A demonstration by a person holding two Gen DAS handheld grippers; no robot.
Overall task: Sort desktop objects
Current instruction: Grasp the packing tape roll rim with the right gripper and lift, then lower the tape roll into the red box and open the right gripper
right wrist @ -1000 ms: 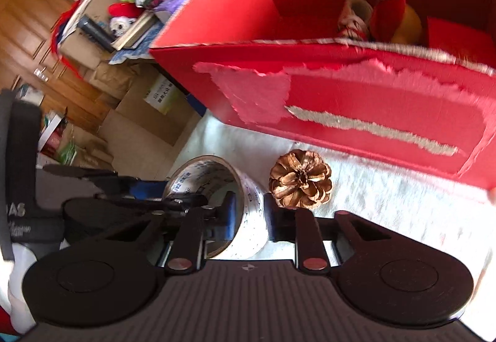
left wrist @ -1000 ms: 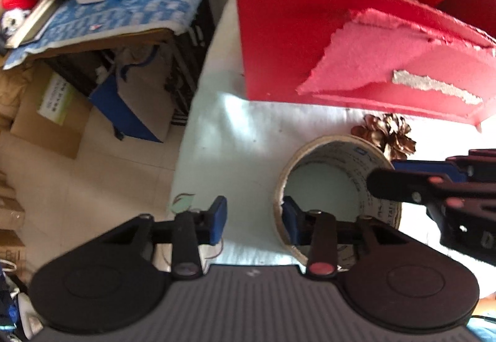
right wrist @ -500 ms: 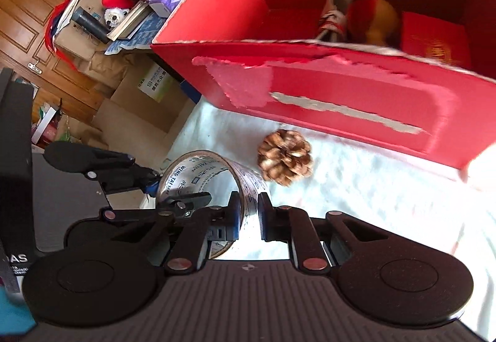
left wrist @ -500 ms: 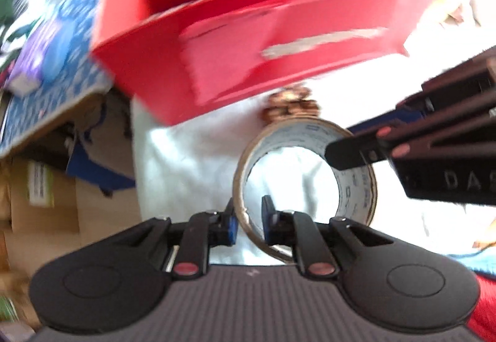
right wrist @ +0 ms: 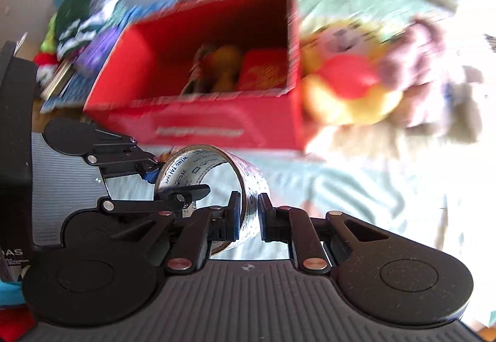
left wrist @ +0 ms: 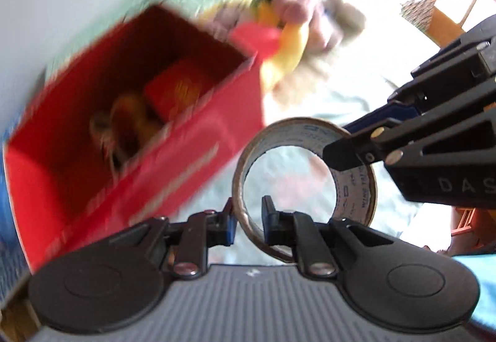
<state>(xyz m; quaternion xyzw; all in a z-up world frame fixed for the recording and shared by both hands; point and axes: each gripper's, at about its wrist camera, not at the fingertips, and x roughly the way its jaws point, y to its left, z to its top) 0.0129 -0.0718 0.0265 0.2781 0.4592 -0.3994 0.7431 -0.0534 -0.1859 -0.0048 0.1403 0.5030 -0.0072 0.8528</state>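
Two grippers pinch one tape roll point(left wrist: 305, 174). From your left wrist view, your left gripper point(left wrist: 247, 218) is clamped on the roll's near rim, your right gripper point(left wrist: 347, 143) grips its far right rim, and the red box point(left wrist: 198, 156) sits blurred to the left. From your right wrist view, your right gripper point(right wrist: 249, 216) clamps the roll's point(right wrist: 248, 174) wall, with the left gripper point(right wrist: 158, 177) on its left edge and the box point(right wrist: 217, 125) beyond.

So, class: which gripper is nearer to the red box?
Left, judging by both views. The left gripper pinches the tape roll wall on the side facing the red box; the right gripper pinches the far wall.
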